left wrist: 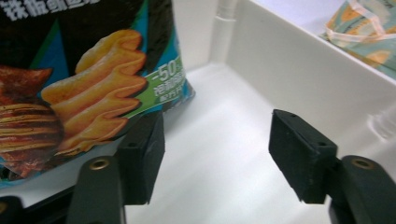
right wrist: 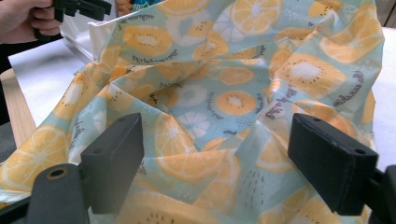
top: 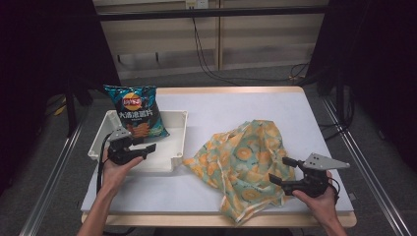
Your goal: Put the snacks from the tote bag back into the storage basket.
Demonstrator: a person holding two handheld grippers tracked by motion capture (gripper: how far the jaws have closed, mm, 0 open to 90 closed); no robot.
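Crisp bag (left wrist: 79,88) beside left fingers (left wrist: 140,154)

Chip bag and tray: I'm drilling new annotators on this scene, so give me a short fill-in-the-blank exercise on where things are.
1. The chip bag leans inside the white ____.
2. The left gripper has its jaws ____, with nothing between them.
3. The cloth is printed with orange ____ slices.
4. The right gripper hovers at the ____.

Missing words: tray; open; fruit; cloth
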